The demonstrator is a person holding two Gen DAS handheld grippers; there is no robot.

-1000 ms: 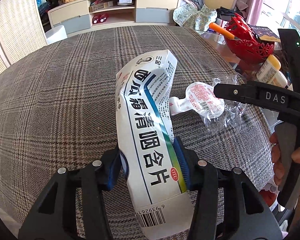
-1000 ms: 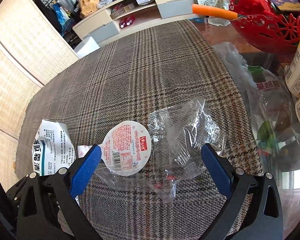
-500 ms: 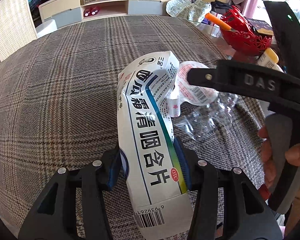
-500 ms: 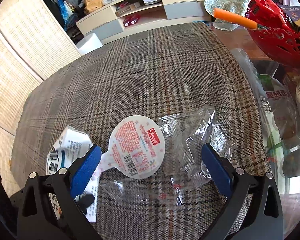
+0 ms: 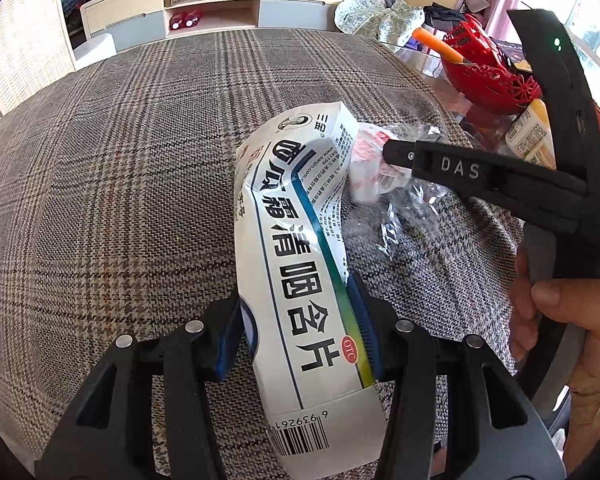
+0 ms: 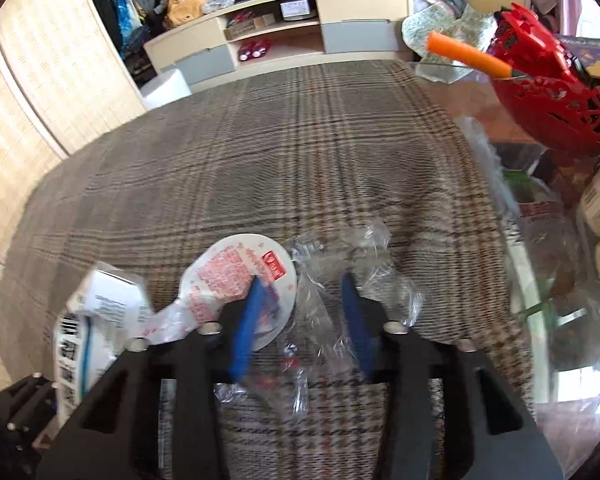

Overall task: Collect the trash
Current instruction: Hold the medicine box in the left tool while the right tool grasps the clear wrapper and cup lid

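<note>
Your left gripper [image 5: 300, 336] clamps the light, crushable white medicine carton [image 5: 300, 248]; your right gripper [image 6: 304, 320], half-closed, straddles flimsy, slippery clear plastic wrap [image 6: 364, 264]: pinch its bunched middle.

A white cardboard medicine box [image 5: 300, 256] sat between the two pads of the left gripper [image 5: 300, 332], raised over the brown plaid tablecloth [image 5: 112, 184] and reaching away from the camera. Just right of the box's far end lay a round white foil lid [image 6: 240, 280] and a crumpled clear plastic wrapper [image 6: 364, 276], both on the cloth. The right gripper [image 6: 304, 320] stood over them, one pad upon the lid, the other at the wrapper. Farther right, beyond the cloth's edge, stood a red openwork basket [image 6: 556, 100]. Behind the table ran a long low cabinet [image 5: 212, 4].
</note>
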